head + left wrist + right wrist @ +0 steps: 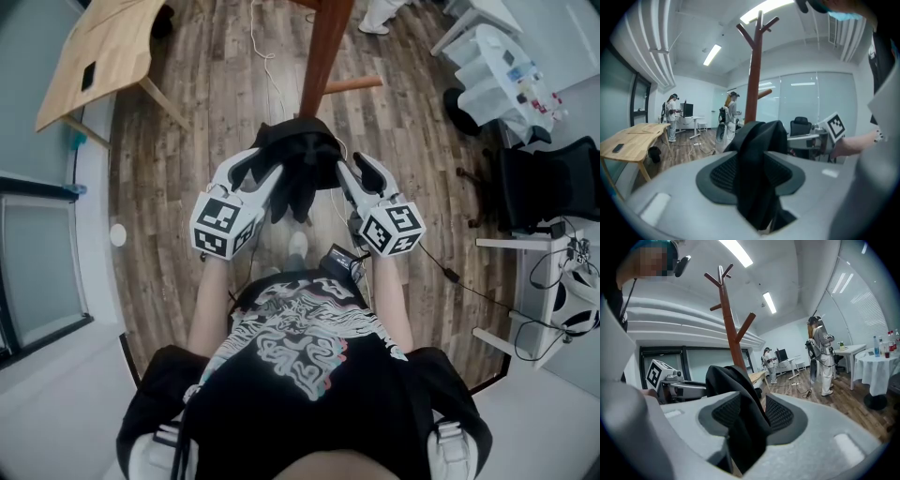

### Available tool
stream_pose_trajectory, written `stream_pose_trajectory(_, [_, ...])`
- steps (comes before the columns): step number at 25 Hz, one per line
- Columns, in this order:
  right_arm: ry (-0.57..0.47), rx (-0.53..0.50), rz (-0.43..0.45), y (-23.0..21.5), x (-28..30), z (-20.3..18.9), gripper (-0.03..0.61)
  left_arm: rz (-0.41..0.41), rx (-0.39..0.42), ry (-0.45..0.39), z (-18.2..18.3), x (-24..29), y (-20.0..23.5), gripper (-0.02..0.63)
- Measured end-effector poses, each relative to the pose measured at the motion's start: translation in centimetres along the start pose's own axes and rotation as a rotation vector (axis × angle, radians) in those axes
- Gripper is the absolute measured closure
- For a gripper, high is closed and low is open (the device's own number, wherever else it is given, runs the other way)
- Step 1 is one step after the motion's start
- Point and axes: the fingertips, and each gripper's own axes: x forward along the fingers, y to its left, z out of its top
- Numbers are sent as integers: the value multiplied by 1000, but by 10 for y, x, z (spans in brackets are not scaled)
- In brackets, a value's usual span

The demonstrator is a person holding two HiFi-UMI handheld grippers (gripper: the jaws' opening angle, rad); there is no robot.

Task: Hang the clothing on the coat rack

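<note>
Left claw (270, 176) clamped black clothing (300, 161) | right claw (343, 174) likewise | clothing ran 9-to-3, folds drooping | coat rack (324, 56) stood at 12

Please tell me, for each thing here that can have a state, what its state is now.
left claw: shut on the black cloth garment
right claw: shut on the same garment
black cloth garment: bunched, held between both claws, not yet hung
brown wooden coat rack: upright, visible pegs bare
</note>
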Motion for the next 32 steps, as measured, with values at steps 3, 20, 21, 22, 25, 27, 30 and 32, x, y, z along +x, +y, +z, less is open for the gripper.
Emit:
stream_pose_trajectory(3, [-10,-10,-3,8,-5,0,416,12,2,-27,1,-10,0,476])
stream_pose_trajectory(20, [-73,-113,-29,87,-63,3,578,11,37,-173,13,-104,-42,624])
stream_pose_trajectory(21, [-74,-120,-29,94,-68,3,578,18,43,-168,11,-110,-45,624])
stream_pose_trajectory(22, [-79,-124,-29,101,-73,3,578,24,44,-171,10,-116,-48,624])
stream_pose_trajectory(25, [-94,-129,-34,118,-90,3,578,31,50,-187,12,-135,-59,624])
stream_pose_trajectory(27, [-102,-117,-42,127,-104,2,578,34,65,-188,10,-147,-68,624])
stream_pose_trajectory(30, [-117,-96,-47,140,-121,1,578,24,30,-225,11,-166,-80,624])
stream_pose_trajectory(32, [-115,-118,-47,149,-130,0,578,20,-1,-252,12,-177,-86,624])
